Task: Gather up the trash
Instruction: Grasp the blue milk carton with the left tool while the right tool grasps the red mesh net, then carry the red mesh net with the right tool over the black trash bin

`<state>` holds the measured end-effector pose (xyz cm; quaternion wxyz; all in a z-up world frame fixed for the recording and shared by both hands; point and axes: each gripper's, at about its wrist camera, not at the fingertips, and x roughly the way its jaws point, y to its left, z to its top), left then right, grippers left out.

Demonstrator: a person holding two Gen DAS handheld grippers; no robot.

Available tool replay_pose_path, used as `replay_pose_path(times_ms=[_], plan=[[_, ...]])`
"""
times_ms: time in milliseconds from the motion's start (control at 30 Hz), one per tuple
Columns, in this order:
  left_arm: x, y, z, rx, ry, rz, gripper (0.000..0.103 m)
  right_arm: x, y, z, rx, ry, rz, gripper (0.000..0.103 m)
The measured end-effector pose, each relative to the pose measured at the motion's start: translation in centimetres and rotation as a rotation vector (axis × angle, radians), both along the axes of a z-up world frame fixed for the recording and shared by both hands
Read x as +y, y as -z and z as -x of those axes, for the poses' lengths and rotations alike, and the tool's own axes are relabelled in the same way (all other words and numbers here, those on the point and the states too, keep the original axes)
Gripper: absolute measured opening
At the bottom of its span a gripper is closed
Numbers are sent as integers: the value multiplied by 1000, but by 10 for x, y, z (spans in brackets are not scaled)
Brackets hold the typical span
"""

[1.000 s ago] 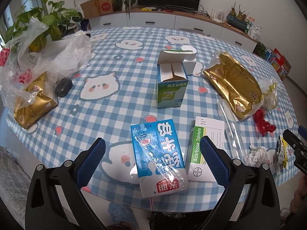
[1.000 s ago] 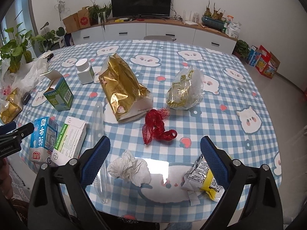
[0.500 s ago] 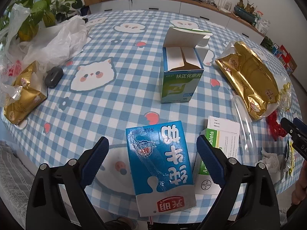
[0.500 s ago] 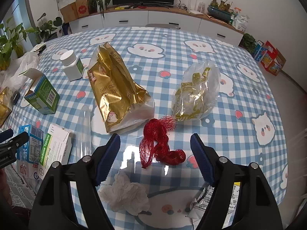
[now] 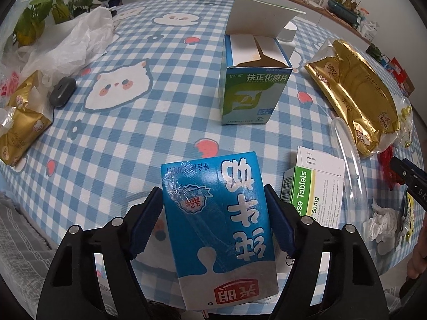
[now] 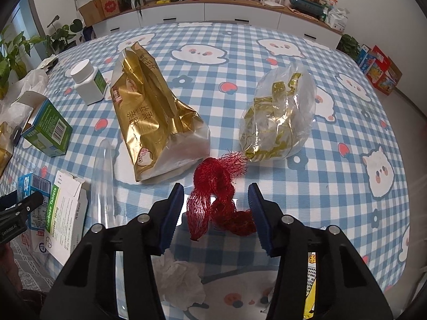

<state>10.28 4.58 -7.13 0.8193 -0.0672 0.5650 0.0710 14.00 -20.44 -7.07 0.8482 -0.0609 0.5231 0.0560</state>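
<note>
A blue and white milk carton [image 5: 218, 218] lies flat near the front edge of the checked table [image 5: 149, 133]. My left gripper [image 5: 212, 189] points steeply down over it. Its jaws are closing, with the carton between the blue pads [image 5: 148, 218], which stand close along its sides without a clear squeeze. A crumpled red mesh net [image 6: 216, 202] lies on the cloth in the right wrist view. My right gripper [image 6: 216, 186] straddles it, jaws closing, and the net fills most of the gap between them. The left gripper [image 6: 16, 213] also shows at that view's left edge.
Beside the carton lie an Acarbose tablets box [image 5: 309, 194] and a clear plastic sleeve [image 5: 349, 160]. An open green medicine box [image 5: 250, 90] stands behind. A gold bag [image 6: 149, 122], a clear bag of wrappers [image 6: 277, 122], a white bottle [image 6: 88, 82] and a tissue [image 6: 178, 280] surround the net.
Both grippers have come down closer to the table and their jaws have narrowed. The left now flanks the milk carton. The right has moved forward from the tissue to around the red net.
</note>
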Motion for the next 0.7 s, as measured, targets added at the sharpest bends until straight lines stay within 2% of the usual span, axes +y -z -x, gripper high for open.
replay_pose_path(times_ms=[67, 467, 700], plan=[[-1, 0, 0, 2, 7, 4, 68, 0, 3, 0, 6, -3, -1, 41], [-7, 0, 3, -16, 33, -10, 66, -1, 13, -3, 35, 2, -8, 16], [-4, -8, 6, -39, 35, -3, 65, -3, 7, -1, 21, 5, -19, 10]])
